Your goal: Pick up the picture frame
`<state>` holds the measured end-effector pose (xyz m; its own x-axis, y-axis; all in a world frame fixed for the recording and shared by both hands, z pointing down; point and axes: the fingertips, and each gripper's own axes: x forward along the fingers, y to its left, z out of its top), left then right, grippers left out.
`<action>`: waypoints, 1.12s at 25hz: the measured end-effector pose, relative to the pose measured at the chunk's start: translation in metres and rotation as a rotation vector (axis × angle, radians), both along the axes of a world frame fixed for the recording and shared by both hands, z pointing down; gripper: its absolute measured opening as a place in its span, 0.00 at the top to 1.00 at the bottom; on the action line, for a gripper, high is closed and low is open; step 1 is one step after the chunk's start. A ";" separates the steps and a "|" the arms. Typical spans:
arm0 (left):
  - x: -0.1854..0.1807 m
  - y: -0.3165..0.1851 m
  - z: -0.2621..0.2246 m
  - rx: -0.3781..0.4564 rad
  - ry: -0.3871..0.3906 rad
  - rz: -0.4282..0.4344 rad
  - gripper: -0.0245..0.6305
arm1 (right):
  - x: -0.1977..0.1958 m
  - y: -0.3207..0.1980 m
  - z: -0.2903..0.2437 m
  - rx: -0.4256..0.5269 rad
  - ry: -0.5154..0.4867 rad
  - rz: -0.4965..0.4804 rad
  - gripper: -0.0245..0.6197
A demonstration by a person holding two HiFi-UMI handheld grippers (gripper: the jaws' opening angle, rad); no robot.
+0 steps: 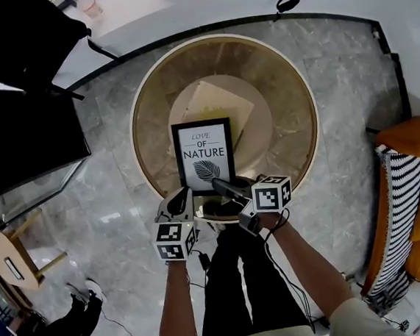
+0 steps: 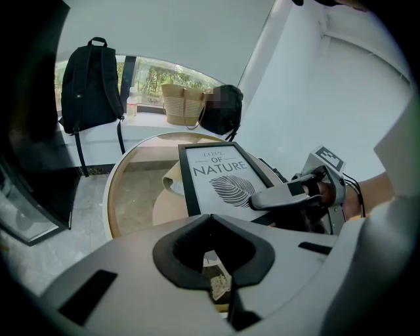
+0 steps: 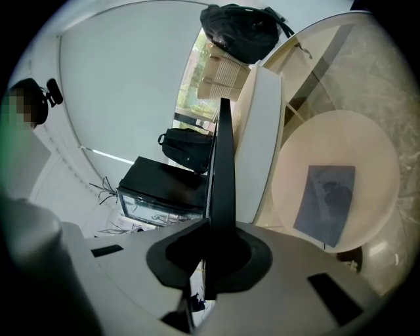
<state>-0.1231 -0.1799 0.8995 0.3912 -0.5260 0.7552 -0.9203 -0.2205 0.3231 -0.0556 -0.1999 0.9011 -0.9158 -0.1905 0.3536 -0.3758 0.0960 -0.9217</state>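
Round glass table (image 1: 139,111) on marble floor; picture frame (image 1: 203,151) lies face up near its 6 o'clock rim. Right gripper (image 1: 220,184) is pinched nearly closed on the frame's thin edge at the frame's 5 o'clock corner; left gripper (image 1: 178,202) hangs at 7 o'clock, jaws together, empty. Grasp looks made, so the lift is in hand: next calls for a steady raise without letting the frame pivot from that one-corner hold.

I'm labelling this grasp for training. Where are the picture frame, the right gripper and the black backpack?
picture frame (image 1: 203,153): head view, middle of its print.
right gripper (image 1: 220,185): head view, between its fingertips at the frame's lower edge.
black backpack (image 2: 90,82): left gripper view, its front panel.
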 end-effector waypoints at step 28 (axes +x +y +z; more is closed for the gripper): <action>0.043 0.011 -0.004 0.019 0.008 0.081 0.93 | 0.051 0.023 0.017 -0.120 -0.106 0.172 0.87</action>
